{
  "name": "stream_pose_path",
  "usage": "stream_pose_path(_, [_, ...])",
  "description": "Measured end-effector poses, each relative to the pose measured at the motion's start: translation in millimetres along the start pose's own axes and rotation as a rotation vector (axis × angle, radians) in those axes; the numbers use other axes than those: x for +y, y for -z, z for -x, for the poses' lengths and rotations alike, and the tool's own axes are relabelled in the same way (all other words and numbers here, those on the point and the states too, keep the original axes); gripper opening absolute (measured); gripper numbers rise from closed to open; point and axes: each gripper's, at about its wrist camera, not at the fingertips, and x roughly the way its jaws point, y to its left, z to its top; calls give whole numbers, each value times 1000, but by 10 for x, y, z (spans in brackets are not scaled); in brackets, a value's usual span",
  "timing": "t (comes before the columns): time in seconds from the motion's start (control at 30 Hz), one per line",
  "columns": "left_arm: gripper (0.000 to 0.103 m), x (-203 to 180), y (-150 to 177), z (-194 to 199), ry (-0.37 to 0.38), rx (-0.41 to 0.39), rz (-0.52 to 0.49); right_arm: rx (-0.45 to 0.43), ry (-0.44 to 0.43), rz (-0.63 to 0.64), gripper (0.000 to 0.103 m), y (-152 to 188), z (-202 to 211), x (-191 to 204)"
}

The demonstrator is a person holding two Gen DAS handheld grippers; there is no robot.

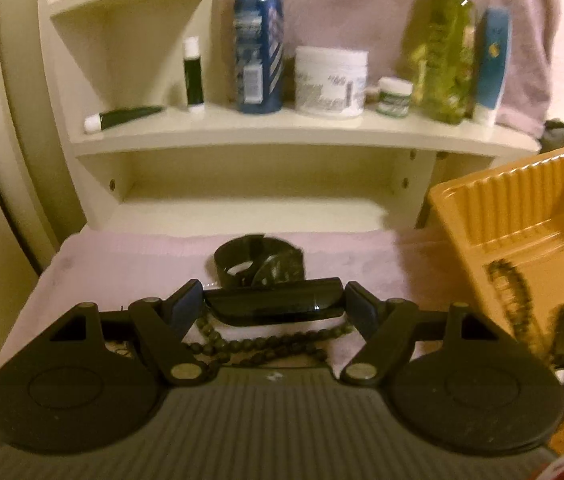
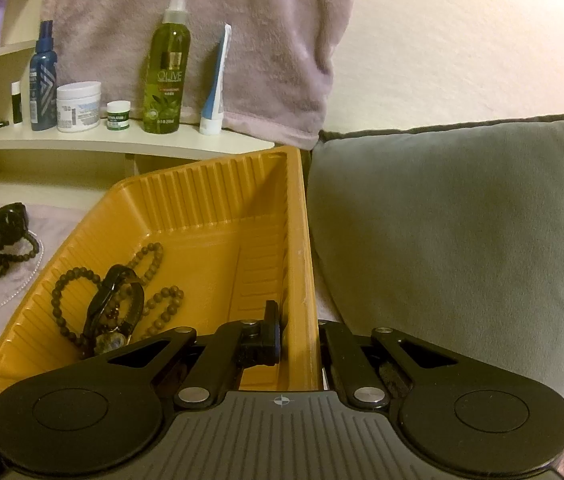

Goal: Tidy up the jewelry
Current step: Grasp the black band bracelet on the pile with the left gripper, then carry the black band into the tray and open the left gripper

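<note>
My left gripper (image 1: 273, 306) is shut on a flat black bar-shaped piece (image 1: 273, 304), held just above the pink cloth (image 1: 121, 264). A dark bead necklace (image 1: 265, 344) lies under it and a black watch (image 1: 259, 266) lies just beyond. My right gripper (image 2: 302, 336) is shut on the right wall of the orange tray (image 2: 209, 208), one finger (image 2: 271, 330) inside and the other outside. In the tray lie brown bead strings (image 2: 69, 280) and a black strap watch (image 2: 111, 304). The tray also shows in the left wrist view (image 1: 522, 208).
A cream shelf (image 2: 121, 140) behind holds bottles, jars and tubes. A pink towel (image 2: 201, 40) hangs on the wall. A grey cushion (image 2: 462, 220) lies right of the tray. A thin silver chain (image 2: 5, 296) lies on the cloth left of the tray.
</note>
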Motion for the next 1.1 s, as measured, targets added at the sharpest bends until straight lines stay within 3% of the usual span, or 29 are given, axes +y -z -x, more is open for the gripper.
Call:
stream_pose_path(0.23, [75,-134,-162,296,136,-14,-18,-8,-7,-4,4,-17,15,12])
stream_pose_path(0.4, [75,-380,-230,430,300,-15,-54,-19,-11,-6,4,-40,50,25])
stream_pose_path(0.63, [75,-787,-194,500,474,-3,-188,-23,-16,-11,4,-47,46,18])
stream_pose_path(0.93, [76,-1057,-151,483,606,33,-297,-23,-22,-18,4,-51,45,4])
stream_pose_path(1.1, [78,-1051,-155,501,610,32,-313,-24,-24,-23,4,-57,39,5])
